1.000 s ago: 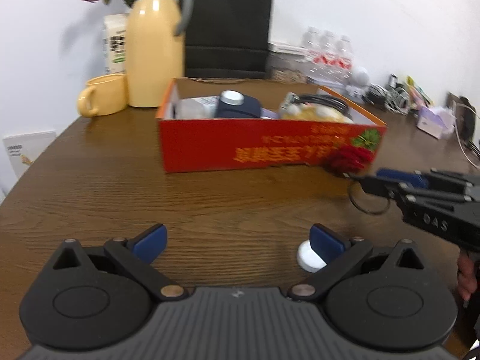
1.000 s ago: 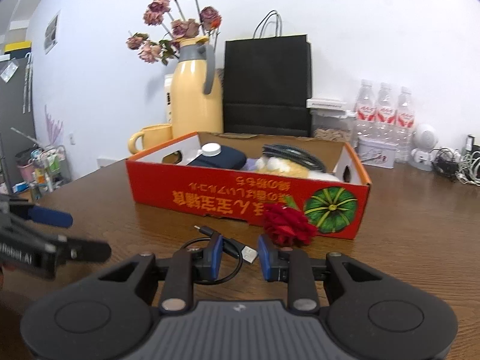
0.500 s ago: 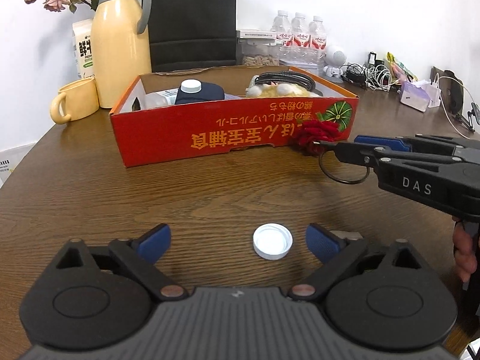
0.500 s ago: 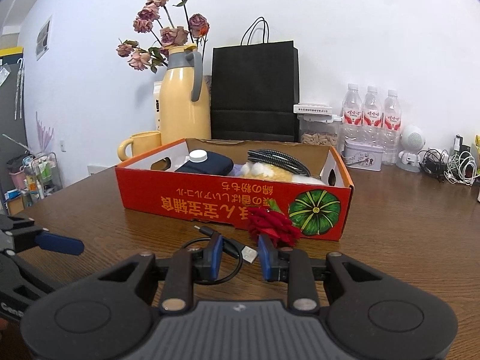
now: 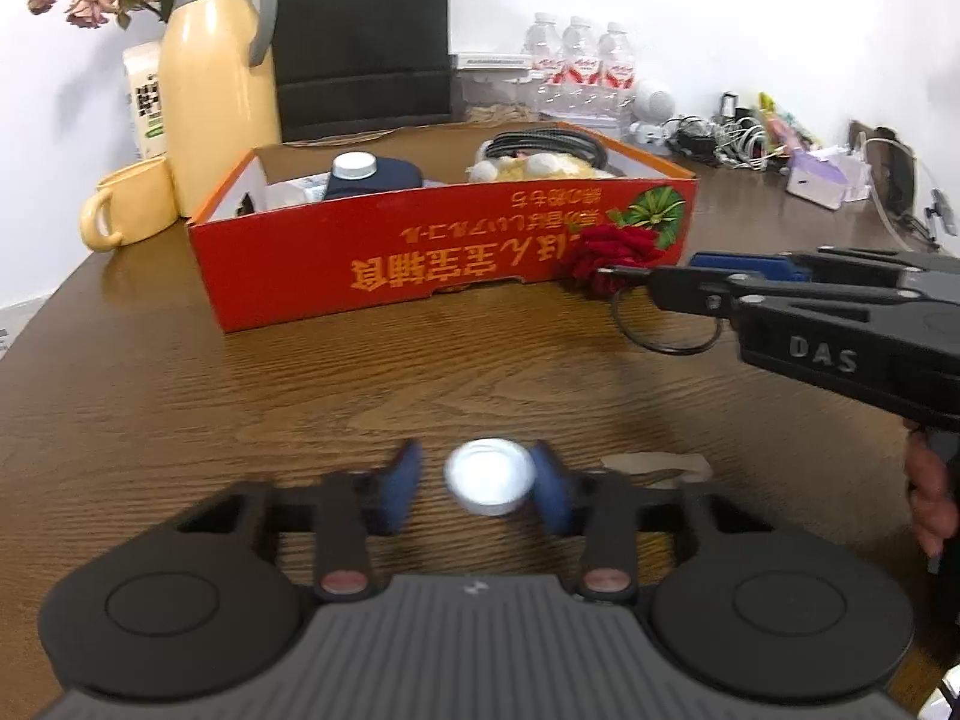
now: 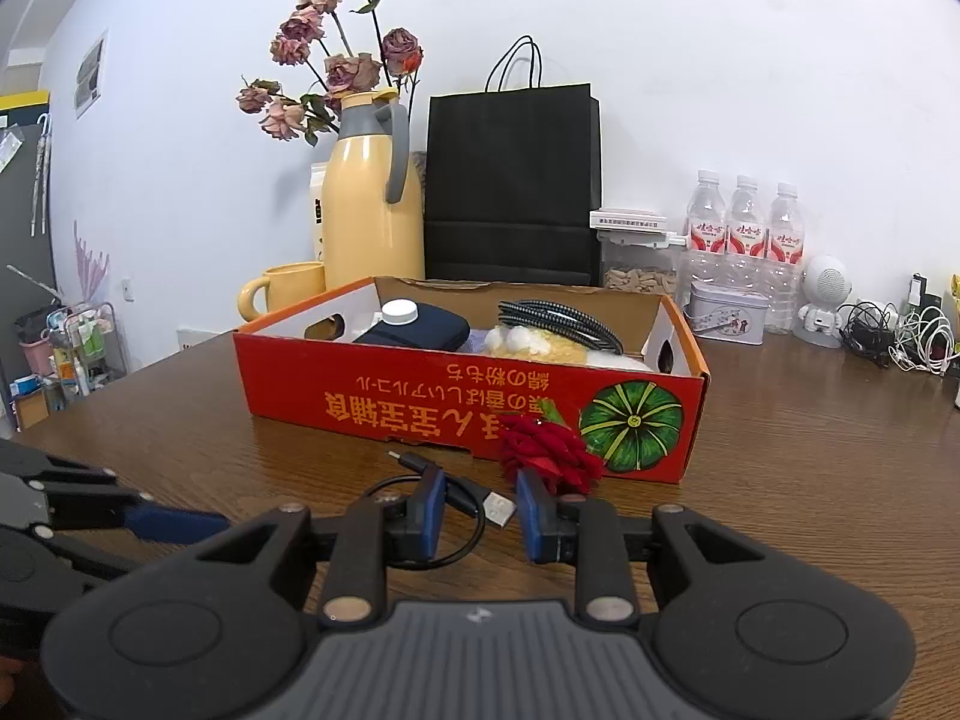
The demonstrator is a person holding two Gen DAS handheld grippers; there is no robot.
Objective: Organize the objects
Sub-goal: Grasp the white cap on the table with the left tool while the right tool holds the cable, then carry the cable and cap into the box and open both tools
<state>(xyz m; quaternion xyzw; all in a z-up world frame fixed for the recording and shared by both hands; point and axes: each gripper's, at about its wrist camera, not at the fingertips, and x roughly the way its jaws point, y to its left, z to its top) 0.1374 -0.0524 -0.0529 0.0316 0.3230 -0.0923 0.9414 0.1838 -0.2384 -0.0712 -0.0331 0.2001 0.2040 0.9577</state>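
A white bottle cap point(image 5: 490, 483) lies on the wooden table between the blue pads of my left gripper point(image 5: 477, 489), whose jaws have closed in around it; the right pad looks close to it, a small gap shows on the left. My right gripper point(image 6: 479, 513) is shut on a short black USB cable point(image 6: 474, 495), holding it above the table; its loop hangs below the fingers point(image 5: 666, 330). A red fabric rose point(image 6: 549, 456) lies against the front of the red cardboard box point(image 6: 420, 414), which holds a dark pouch, a coiled cable and a plush item.
A yellow thermos point(image 6: 372, 204) with dried flowers, a yellow mug point(image 6: 282, 294) and a black paper bag point(image 6: 513, 186) stand behind the box. Water bottles point(image 6: 744, 228), a tin and tangled chargers line the back right. A paper scrap point(image 5: 654, 465) lies right of the cap.
My left gripper's jaws have closed from wide open to narrowly around the white cap. My right gripper keeps holding the cable and has risen slightly.
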